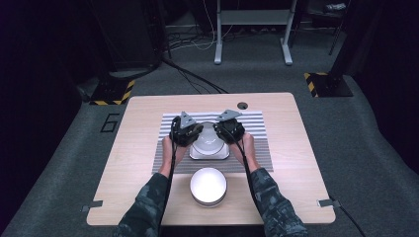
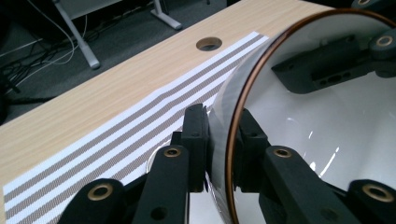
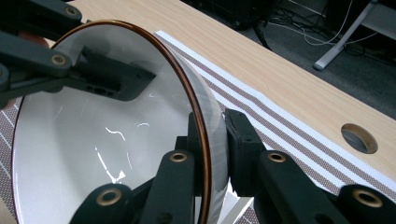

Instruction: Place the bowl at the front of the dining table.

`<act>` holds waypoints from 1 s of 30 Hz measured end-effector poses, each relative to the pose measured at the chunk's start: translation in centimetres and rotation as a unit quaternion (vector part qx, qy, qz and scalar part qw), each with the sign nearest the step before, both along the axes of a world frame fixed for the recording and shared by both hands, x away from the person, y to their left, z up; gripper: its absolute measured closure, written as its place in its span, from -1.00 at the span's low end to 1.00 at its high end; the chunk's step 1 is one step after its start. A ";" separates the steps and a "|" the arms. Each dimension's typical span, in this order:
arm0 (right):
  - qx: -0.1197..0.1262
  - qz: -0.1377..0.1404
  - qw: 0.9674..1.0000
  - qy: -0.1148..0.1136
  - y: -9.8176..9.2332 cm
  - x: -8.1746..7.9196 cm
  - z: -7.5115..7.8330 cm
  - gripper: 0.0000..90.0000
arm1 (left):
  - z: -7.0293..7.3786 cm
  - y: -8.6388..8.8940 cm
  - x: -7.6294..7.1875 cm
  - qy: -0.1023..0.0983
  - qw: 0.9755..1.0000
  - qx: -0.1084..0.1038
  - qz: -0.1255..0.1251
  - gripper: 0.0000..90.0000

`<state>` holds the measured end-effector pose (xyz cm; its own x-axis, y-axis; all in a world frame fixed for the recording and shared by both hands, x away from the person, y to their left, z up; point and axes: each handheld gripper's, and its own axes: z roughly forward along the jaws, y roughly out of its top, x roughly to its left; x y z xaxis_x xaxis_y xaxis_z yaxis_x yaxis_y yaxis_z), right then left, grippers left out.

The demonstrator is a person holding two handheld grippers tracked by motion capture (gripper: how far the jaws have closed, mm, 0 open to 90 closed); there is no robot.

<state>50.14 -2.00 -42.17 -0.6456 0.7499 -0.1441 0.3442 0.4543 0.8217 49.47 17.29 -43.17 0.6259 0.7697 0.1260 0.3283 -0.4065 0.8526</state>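
A white bowl [image 1: 207,134] with a thin brown rim is held between both grippers over a square white dish [image 1: 211,153] on the striped mat [image 1: 168,158]. Whether the bowl touches the dish I cannot tell. My left gripper [image 1: 195,132] pinches the bowl's left wall, one jaw inside and one outside [image 2: 222,135]. My right gripper [image 1: 221,131] clamps the opposite wall the same way [image 3: 212,140]. The bowl [image 2: 327,130] is empty and glossy inside [image 3: 93,140]. Each gripper view also shows the other gripper's inner jaw across the bowl.
A second round white bowl [image 1: 208,186] sits near the table's front edge, between the person's forearms. The table [image 1: 133,163] has a cable hole [image 1: 242,105] at the back, past the mat. A stand's legs are on the floor beyond.
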 end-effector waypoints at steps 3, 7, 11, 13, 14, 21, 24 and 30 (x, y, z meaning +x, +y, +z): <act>0.004 -0.004 1.000 0.004 0.0 0.3 -0.2 0.80 | -0.4 0.1 0.2 0.011 1.000 0.006 0.004 0.67; 0.014 -0.011 1.000 0.015 -0.2 0.6 -0.4 0.80 | -0.9 0.1 0.2 0.026 1.000 0.011 0.006 0.67; 0.016 -0.012 0.999 0.028 -0.1 1.0 -0.8 0.80 | -1.2 0.2 0.5 0.042 0.999 0.010 0.015 0.68; 0.016 -0.010 0.999 0.035 0.0 1.2 -0.9 0.80 | -1.4 0.3 0.7 0.050 0.999 0.005 0.018 0.69; 0.015 -0.009 0.999 0.038 0.0 1.4 -1.0 0.80 | -1.4 0.4 0.7 0.053 0.998 0.007 0.020 0.70; 0.020 -0.013 0.998 0.061 0.2 2.0 -1.5 0.80 | -1.8 0.5 1.2 0.068 0.997 0.007 0.025 0.70; 0.022 -0.014 0.997 0.071 0.2 2.3 -1.8 0.80 | -2.1 0.4 1.5 0.076 0.997 0.008 0.026 0.70; 0.024 -0.018 0.995 0.092 0.1 2.9 -2.4 0.80 | -2.6 0.3 2.0 0.095 0.995 0.004 0.029 0.71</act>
